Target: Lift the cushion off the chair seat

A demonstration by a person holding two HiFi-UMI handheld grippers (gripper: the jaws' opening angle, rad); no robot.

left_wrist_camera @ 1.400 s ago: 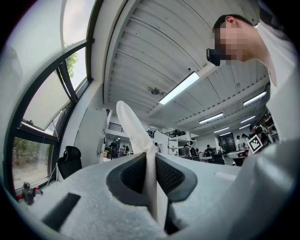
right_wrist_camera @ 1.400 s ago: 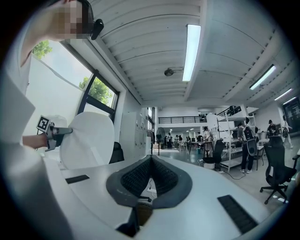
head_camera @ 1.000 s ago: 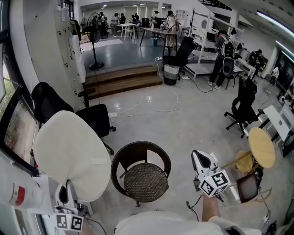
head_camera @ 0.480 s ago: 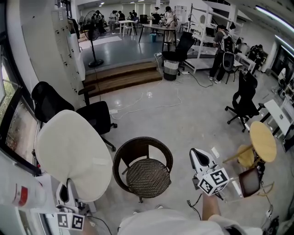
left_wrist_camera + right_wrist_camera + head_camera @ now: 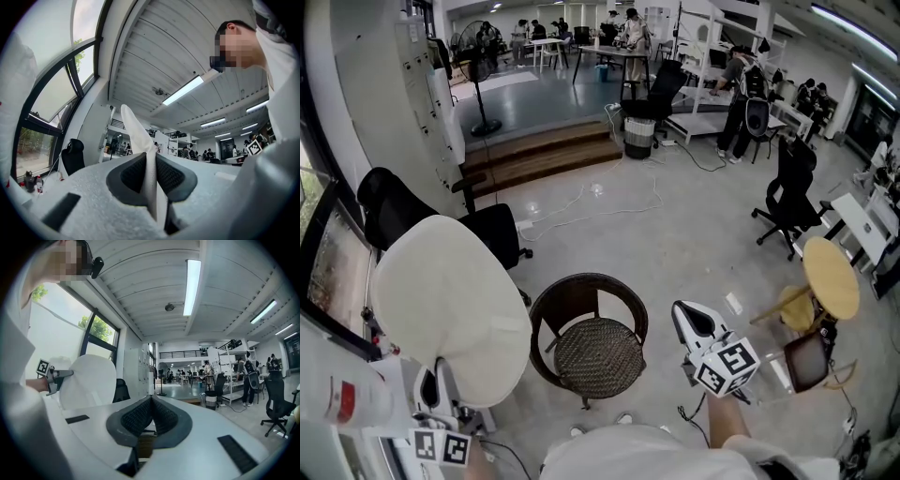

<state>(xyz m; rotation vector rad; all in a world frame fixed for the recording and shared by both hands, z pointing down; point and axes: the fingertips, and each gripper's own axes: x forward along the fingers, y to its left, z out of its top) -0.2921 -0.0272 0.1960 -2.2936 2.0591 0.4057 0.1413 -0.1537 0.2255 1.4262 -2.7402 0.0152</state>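
A round cream cushion (image 5: 450, 305) hangs up on edge at the left, clear of the brown wicker chair (image 5: 546, 323), whose woven seat (image 5: 600, 358) lies bare. My left gripper (image 5: 438, 375) is shut on the cushion's lower edge. In the left gripper view the cream fabric (image 5: 136, 131) stands pinched between the pads of that gripper (image 5: 151, 173). My right gripper (image 5: 686, 317) hovers to the right of the chair, shut on nothing. Its own view shows the right gripper (image 5: 151, 413) with its pads together, and the cushion (image 5: 91, 380) off to the left.
A black office chair (image 5: 422, 220) stands behind the cushion, beside a window wall at the left. To the right are a round wooden stool (image 5: 831, 278) and another black office chair (image 5: 787, 192). Wooden steps (image 5: 544, 155) and floor cables lie beyond the wicker chair.
My right gripper has drifted a little left, toward the wicker chair. The cushion stays held up in the left gripper.
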